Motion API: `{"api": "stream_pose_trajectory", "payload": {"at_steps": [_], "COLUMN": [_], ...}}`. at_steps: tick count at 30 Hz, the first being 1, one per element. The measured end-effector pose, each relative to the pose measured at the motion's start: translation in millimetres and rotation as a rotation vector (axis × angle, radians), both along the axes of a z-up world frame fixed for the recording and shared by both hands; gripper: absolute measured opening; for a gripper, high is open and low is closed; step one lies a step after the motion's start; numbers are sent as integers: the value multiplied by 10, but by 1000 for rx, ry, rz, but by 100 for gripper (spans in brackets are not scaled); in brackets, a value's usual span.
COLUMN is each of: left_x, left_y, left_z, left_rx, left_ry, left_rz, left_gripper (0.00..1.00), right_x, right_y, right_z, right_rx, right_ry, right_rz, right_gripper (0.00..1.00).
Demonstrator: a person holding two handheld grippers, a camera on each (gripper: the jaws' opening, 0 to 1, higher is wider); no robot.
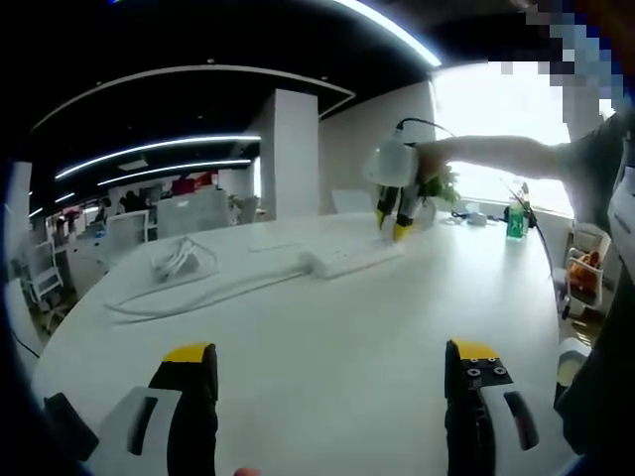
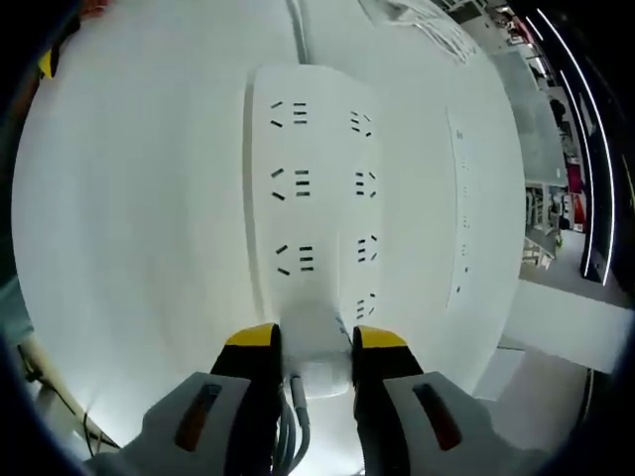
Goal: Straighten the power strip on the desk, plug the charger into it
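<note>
While the white desk (image 1: 327,367) spreads across the lower half of the left gripper view, a dim office with ceiling light strips occupies the upper left.

Power strip (image 2: 316,188): white, two columns of sockets, centre of the right gripper view; in the left gripper view it lies right of centre. It looks squared to the jaws' line, so the straightening step appears done or nearly so, though that cannot be confirmed from here.

Power strip cord (image 1: 198,296): white, trailing from the strip toward the lower left across the desk.

Loose cable bundle (image 1: 179,260): white, left of centre, well apart from the strip.

Right gripper (image 2: 316,342): yellow-tipped jaws clenched on a white charger (image 2: 317,347), grey cable hanging between them at the bottom of the frame. The charger sits at the strip's near end; whether its pins have entered a socket cannot be told. In the left gripper view, this gripper stands over the strip, right of centre, held by a person's outstretched arm.

Left gripper (image 1: 332,365): jaws released, wide apart, grasping nothing, bottom of the frame above bare desk.

Green bottle (image 1: 515,220): right edge, near the window.

Remaining, by judgement: seating the charger fully and letting go.
</note>
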State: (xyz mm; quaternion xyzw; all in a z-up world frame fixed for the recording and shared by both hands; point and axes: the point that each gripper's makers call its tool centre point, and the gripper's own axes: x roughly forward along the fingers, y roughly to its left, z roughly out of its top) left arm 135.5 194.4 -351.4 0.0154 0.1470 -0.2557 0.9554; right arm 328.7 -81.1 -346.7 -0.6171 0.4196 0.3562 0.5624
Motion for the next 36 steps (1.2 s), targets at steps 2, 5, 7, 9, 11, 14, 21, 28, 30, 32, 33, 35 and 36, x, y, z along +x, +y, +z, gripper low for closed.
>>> {"api": "stream_pose_trajectory", "payload": {"at_steps": [2, 5, 7, 9, 11, 14, 21, 28, 30, 32, 33, 35, 36], "left_x": [-2, 1, 4, 6, 10, 17, 18, 17, 16, 11, 10, 7, 6], "left_y": [-13, -16, -14, -19, -23, -22, -33, -31, -32, -36, -36, -36, -35], "left_z": [0, 4, -1, -5, -3, 2, -5, -11, -12, -6, -5, -7, -10], "left_rx": [2, 0, 0, 3, 3, 0, 4, 8, 9, 9, 9, 10, 10], "left_ry": [0, -1, 1, 2, 1, -1, 1, 4, 5, 3, 3, 4, 5], "left_rz": [-4, -3, 0, -1, -2, 0, -3, -3, -1, -2, -2, -2, -1], "left_gripper": [98, 98, 98, 98, 98, 98, 98, 98, 98, 98, 98, 98, 98], "right_x": [-3, -2, -5, -11, -19, -17, 12, 6, 5, 6, 7, 12, 16], "right_y": [-1, -3, -7, -6, -11, -5, -4, -5, -7, -11, -14, -16, -16], "right_z": [0, 5, 1, -8, -21, -33, -29, -32, -33, -34, -33, -33, -32], "right_rx": [-6, 7, 13, 3, -5, 5, -1, 3, -2, -4, -4, -1, -1], "right_ry": [-6, -7, -5, -7, -12, -7, 0, 4, 4, 2, 0, -2, -3], "right_rz": [3, 0, 0, -4, -4, -2, -3, 4, 8, 8, 10, 9, 9], "right_gripper": [25, 25, 25, 25, 25, 25, 25, 25, 25, 25, 25, 25, 25]}}
